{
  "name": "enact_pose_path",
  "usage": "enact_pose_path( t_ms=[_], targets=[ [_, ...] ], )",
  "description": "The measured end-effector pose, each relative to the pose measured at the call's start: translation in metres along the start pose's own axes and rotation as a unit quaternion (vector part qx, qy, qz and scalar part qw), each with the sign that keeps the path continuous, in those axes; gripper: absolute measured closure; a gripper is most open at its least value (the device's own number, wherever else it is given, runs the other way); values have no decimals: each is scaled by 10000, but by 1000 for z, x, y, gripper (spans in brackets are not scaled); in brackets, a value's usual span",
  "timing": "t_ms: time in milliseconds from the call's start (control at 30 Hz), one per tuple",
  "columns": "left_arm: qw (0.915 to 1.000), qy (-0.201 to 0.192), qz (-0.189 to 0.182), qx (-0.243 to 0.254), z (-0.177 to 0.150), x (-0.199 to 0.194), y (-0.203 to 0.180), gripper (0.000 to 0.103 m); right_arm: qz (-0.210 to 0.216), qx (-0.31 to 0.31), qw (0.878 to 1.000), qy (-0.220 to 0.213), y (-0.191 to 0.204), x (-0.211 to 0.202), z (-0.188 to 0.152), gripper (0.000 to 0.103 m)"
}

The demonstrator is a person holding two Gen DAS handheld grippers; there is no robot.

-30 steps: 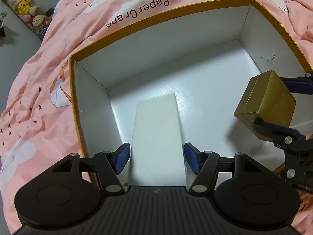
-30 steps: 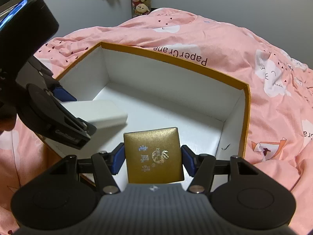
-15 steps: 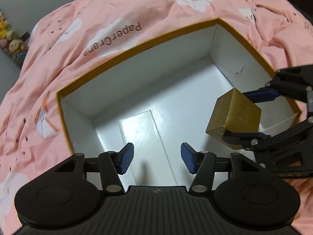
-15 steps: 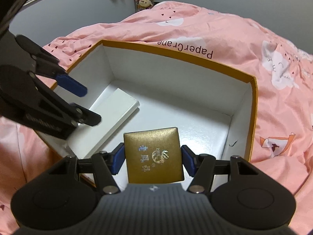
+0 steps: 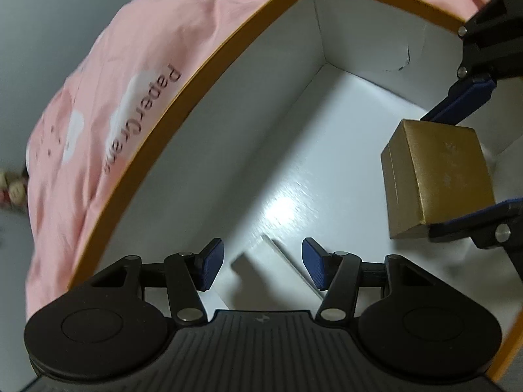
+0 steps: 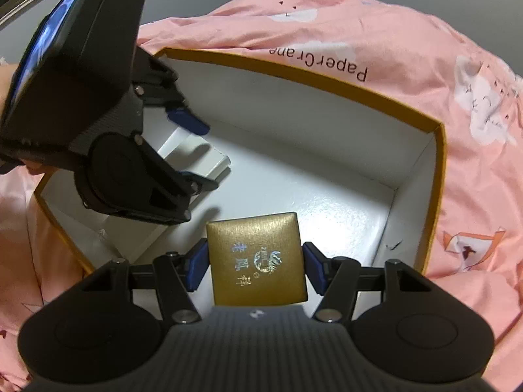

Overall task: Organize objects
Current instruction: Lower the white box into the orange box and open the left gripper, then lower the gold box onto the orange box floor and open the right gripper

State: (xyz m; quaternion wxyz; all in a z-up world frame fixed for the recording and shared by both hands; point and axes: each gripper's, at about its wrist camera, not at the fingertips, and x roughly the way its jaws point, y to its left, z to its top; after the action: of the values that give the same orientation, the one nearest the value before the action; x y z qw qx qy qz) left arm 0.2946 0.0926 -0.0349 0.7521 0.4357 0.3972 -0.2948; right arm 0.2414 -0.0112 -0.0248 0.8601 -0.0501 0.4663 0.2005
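right gripper (image 6: 256, 266) pinches gold box (image 6: 256, 258) over big box (image 6: 436, 176). left gripper (image 5: 263, 266) spread wide, holds nothing, above white box (image 6: 196, 155). pink blanket (image 6: 425, 65) all around.

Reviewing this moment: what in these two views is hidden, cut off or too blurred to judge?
- White box: left wrist view, near end behind the left gripper; right wrist view, partly covered by that gripper.
- Gold box: underside unseen in both views, so contact with the big box's floor is unclear.
- Gold box lettering: smeared in left wrist view.
- Right gripper: body cut off by the left wrist view's right edge.
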Motion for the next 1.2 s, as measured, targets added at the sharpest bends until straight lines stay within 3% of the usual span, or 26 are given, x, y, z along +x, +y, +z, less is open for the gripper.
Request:
enact_pose_path(
  t_ms=[100, 133, 233, 367, 533, 767, 833, 1000, 1200],
  targets=[
    [9998, 170, -75, 119, 3, 12, 0, 39, -2, 78, 9999, 102, -3, 8, 0, 41],
    [9995, 256, -147, 101, 3, 15, 0, 48, -19, 84, 9999, 128, -3, 10, 0, 41],
    [9992, 375, -7, 167, -1, 18, -2, 54, 2, 81, 9998, 179, -4, 15, -1, 41],
    [9980, 593, 135, 153, -6, 18, -2, 56, 75, 68, 9998, 192, -3, 19, 0, 41],
    [9944, 825, 455, 479, -19, 19, -8, 58, 121, 53, 9998, 165, -3, 18, 0, 41],
    [9960, 739, 457, 211, -25, 18, -6, 58, 73, 33, 9998, 189, -3, 20, 1, 41],
    [9972, 586, 464, 1, -23, 9, 1, 58, 67, 28, 9998, 187, 0, 20, 3, 41],
    [9961, -97, -5, -873, -29, -30, 23, 58, 158, 57, 9998, 127, 3, 15, 12, 41],
    [9917, -219, -109, -1261, -38, -59, 37, 58, 91, -254, 9995, 153, 20, 26, 36, 41]
  ],
)
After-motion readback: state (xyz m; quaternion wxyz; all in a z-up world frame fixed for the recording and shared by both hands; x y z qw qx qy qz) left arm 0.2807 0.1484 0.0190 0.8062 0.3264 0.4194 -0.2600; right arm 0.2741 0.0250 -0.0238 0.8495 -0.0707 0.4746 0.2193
